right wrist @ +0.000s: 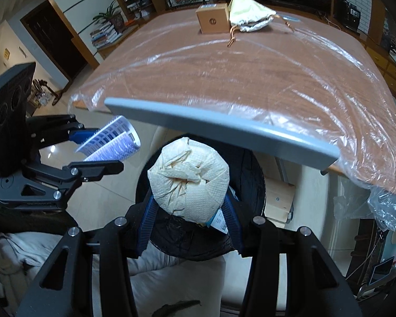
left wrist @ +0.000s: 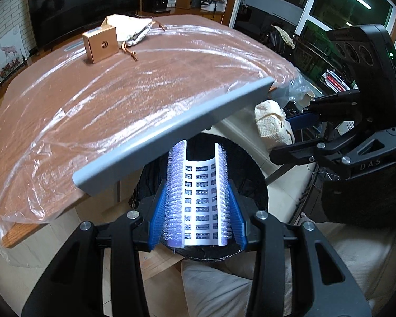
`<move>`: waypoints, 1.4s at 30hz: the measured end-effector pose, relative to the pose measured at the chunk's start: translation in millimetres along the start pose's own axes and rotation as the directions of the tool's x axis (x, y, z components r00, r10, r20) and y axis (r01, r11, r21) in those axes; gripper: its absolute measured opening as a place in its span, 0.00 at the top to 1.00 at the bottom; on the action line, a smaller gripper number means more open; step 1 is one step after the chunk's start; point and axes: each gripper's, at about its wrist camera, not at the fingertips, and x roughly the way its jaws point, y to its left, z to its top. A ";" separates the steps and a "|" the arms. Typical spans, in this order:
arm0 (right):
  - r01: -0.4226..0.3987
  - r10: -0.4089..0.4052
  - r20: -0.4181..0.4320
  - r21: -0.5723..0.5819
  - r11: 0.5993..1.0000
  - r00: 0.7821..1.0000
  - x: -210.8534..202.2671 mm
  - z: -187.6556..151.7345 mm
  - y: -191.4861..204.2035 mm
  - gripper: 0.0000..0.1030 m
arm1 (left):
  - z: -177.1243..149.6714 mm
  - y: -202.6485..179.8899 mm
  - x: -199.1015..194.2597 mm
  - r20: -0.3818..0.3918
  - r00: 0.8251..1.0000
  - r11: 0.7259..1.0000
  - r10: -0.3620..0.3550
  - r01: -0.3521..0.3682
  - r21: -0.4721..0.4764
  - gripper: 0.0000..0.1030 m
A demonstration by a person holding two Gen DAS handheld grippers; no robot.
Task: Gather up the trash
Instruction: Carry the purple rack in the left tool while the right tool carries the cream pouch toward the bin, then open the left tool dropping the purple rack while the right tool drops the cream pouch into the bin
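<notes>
My left gripper [left wrist: 197,185] is shut on a white hair roller [left wrist: 198,198] with purple bristles, its blue pads pressing both sides. It hangs over the mouth of a black trash bin [left wrist: 260,182]. My right gripper [right wrist: 191,198] is shut on a crumpled cream paper towel wad [right wrist: 190,179], above the same bin [right wrist: 250,185]. A bit of blue-and-white label [right wrist: 219,220] sticks out under the wad. The two views show each other's load: the right gripper [left wrist: 285,134] with the wad [left wrist: 272,124], and the left gripper [right wrist: 105,149] with the roller [right wrist: 111,142].
A grey bar [left wrist: 171,132] [right wrist: 224,126] runs along the near edge of the wooden table [left wrist: 145,84], which is under clear plastic film, and overhangs part of the bin. A brown box [left wrist: 100,43] and a cream drawstring pouch [left wrist: 129,29] sit at the far end. Pale cushions lie below.
</notes>
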 end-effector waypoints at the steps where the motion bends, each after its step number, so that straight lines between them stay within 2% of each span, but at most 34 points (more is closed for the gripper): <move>1: -0.001 0.001 -0.008 0.000 1.000 1.000 3.1 -1.0 -0.4 0.54 | -1.7 0.4 2.5 -0.008 1.000 1.000 0.002 -0.002 0.002 0.57; 15: 0.007 -0.010 -0.109 -0.026 1.000 0.994 44.3 -9.2 -2.3 0.54 | -15.4 -0.6 35.9 -0.085 0.996 0.999 0.030 -0.026 0.048 0.57; 32: 0.030 -0.034 -0.189 -0.024 0.999 0.981 95.4 -14.0 -12.3 0.54 | -23.4 9.2 84.3 -0.172 0.984 0.999 0.041 -0.035 0.040 0.57; 33: 0.025 -0.029 -0.187 -0.019 0.999 0.982 96.7 -14.4 -13.0 0.50 | -24.8 9.0 85.3 -0.173 0.984 0.999 0.040 -0.035 0.035 0.55; 34: 0.032 -0.034 -0.186 -0.013 0.999 0.982 97.4 -14.3 -14.0 0.40 | -25.4 10.5 86.3 -0.176 0.983 0.998 0.053 -0.049 0.029 0.49; 36: 0.043 -0.043 -0.173 -0.001 0.999 0.984 93.8 -15.9 -17.6 0.31 | -27.2 12.1 85.5 -0.174 0.983 0.998 0.061 -0.058 0.023 0.40; 42: 0.054 -0.050 -0.130 0.024 0.998 0.990 66.7 -17.2 -25.5 0.31 | -23.0 15.4 64.5 -0.132 0.988 0.997 0.079 -0.078 0.019 0.38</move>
